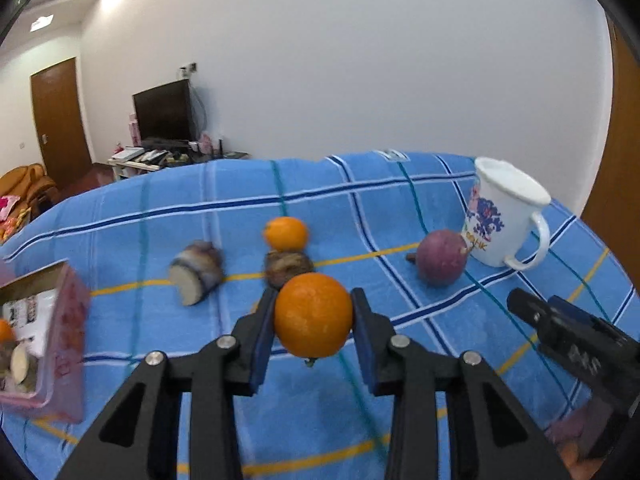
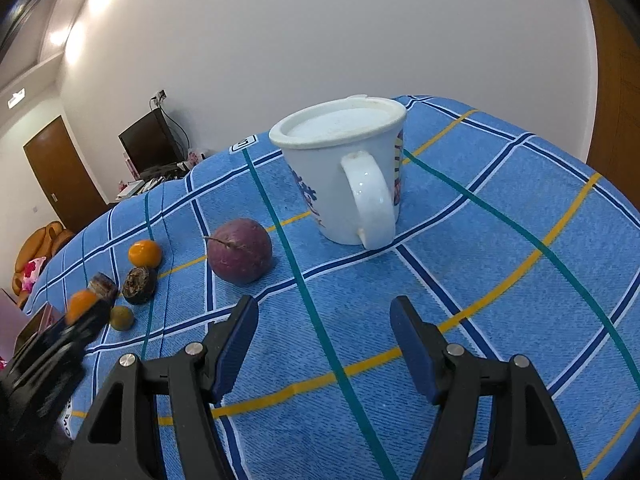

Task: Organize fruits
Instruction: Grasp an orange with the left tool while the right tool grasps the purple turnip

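One orange [image 1: 313, 315] sits pinched in the left tongs [image 1: 313, 320], ready for the pink box [image 1: 66, 344], while the right tongs [image 2: 324, 344] hang spread and empty near the mug [image 2: 344, 172].

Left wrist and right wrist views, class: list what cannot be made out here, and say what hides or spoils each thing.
- Pink box, left wrist view: cut by the left edge and blurred, so its contents are unclear.
- Small greenish fruit: shows in the right wrist view; in the left wrist view the held orange and left gripper cover that spot.
- Mug print: turned away, right wrist view.
- Cut piece: motion-blurred.
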Demonstrator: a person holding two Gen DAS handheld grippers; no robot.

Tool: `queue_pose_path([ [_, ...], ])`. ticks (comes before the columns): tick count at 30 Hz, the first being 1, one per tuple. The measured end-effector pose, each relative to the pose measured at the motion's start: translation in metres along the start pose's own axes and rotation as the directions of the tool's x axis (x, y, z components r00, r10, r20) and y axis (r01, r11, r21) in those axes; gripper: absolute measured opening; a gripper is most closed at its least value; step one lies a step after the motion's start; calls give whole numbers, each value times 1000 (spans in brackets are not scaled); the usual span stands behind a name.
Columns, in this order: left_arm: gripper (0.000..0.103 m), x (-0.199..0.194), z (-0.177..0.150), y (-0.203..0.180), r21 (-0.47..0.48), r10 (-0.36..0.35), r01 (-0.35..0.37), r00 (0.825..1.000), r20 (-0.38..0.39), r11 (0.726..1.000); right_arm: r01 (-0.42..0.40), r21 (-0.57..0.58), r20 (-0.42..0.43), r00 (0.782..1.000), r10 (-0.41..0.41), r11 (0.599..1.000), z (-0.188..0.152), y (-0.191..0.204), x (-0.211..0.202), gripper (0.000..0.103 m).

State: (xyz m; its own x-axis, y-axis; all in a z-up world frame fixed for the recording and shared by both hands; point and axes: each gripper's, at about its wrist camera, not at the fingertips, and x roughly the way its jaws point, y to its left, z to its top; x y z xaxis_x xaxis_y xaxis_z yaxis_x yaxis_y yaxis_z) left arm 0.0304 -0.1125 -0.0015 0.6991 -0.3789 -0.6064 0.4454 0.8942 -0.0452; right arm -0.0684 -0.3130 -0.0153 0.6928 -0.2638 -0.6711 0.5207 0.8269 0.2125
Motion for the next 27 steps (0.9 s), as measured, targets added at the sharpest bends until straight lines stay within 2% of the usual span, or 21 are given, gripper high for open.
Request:
queue_pose_path([
  [5, 38, -23, -5, 46, -49, 88, -85, 995, 50, 995, -6, 2, -13, 1000, 6, 1000, 1, -2, 2, 70],
  [10, 38, -21, -7, 79, -97, 198, -188, 975, 100, 977, -35, -8, -30, 999, 34, 999, 1, 2, 5, 70],
  [15, 38, -18, -10, 88, -72, 240, -233, 962, 130, 970, -112, 10, -118, 987, 112, 994, 9, 18, 12, 70],
  [17, 38, -24, -10, 87, -58, 260, -254, 954, 151, 966, -86, -38, -100, 992, 82, 996, 23, 34, 14, 70],
  [22, 38, -29, -10, 94, -83, 241, -231, 959, 149, 969, 15, -190, -106, 994, -35, 982, 46, 77, 55, 70],
  [27, 38, -25, -9, 96, -84, 249, -239, 959, 135, 967, 40, -192, -177, 981, -74, 981, 44, 84, 94, 70],
])
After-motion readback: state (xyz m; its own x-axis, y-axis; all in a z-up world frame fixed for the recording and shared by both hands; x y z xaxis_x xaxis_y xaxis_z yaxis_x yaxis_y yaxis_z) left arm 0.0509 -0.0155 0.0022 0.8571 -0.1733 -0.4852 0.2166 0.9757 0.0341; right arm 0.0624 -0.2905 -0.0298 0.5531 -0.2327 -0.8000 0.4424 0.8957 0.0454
